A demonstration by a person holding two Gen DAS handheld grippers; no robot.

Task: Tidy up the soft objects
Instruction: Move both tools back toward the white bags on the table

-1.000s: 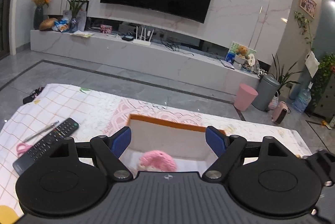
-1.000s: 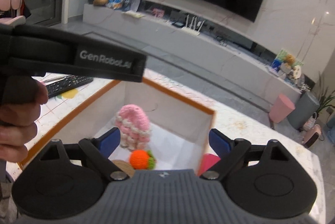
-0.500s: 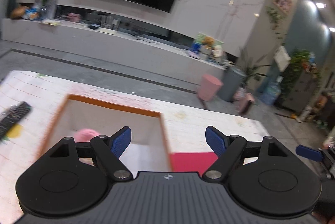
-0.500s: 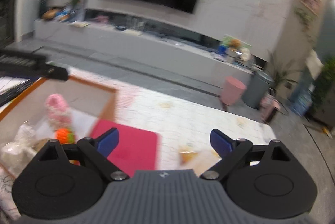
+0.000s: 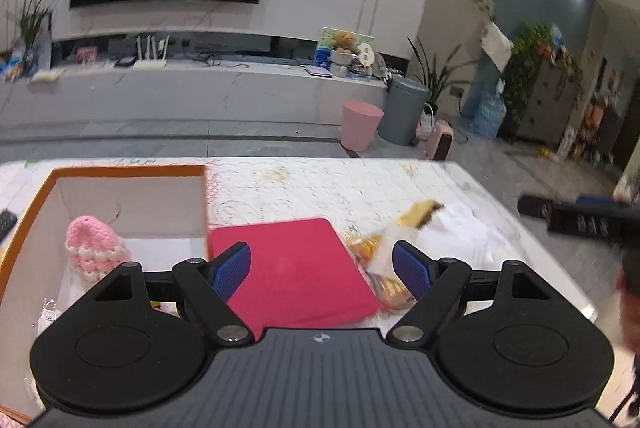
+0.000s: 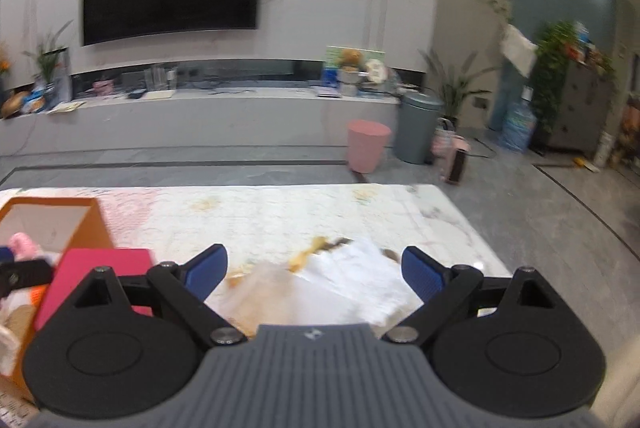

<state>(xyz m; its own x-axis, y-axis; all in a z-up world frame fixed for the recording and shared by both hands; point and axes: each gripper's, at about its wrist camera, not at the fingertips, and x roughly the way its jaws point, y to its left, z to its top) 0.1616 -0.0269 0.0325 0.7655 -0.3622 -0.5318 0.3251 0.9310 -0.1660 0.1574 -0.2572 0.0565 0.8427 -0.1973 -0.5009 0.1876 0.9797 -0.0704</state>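
Observation:
An orange-rimmed box [image 5: 132,171] stands at the table's left with a pink-and-white knitted toy [image 5: 95,248] inside; the box [image 6: 86,224] also shows at the left of the right wrist view. A red flat pad [image 5: 294,268] lies right of the box, under my open left gripper [image 5: 322,270]. Clear bags of snacks [image 5: 376,260] and white paper [image 5: 456,232] lie right of the pad. My right gripper [image 6: 314,274] is open above the same pile of bags and paper [image 6: 340,284], holding nothing. The other gripper's black body [image 5: 580,216] shows at the right edge.
The table wears a pale patterned cloth [image 5: 320,184]. Its far edge and right edge [image 6: 460,212] drop to a grey tiled floor. A pink bin [image 6: 366,146] and a grey bin [image 6: 418,130] stand beyond, near a TV wall. A remote's tip [image 5: 6,220] lies left of the box.
Both grippers have swung right, away from the box. The left now sits over the red pad, the right over the bags and paper. Both stayed open.

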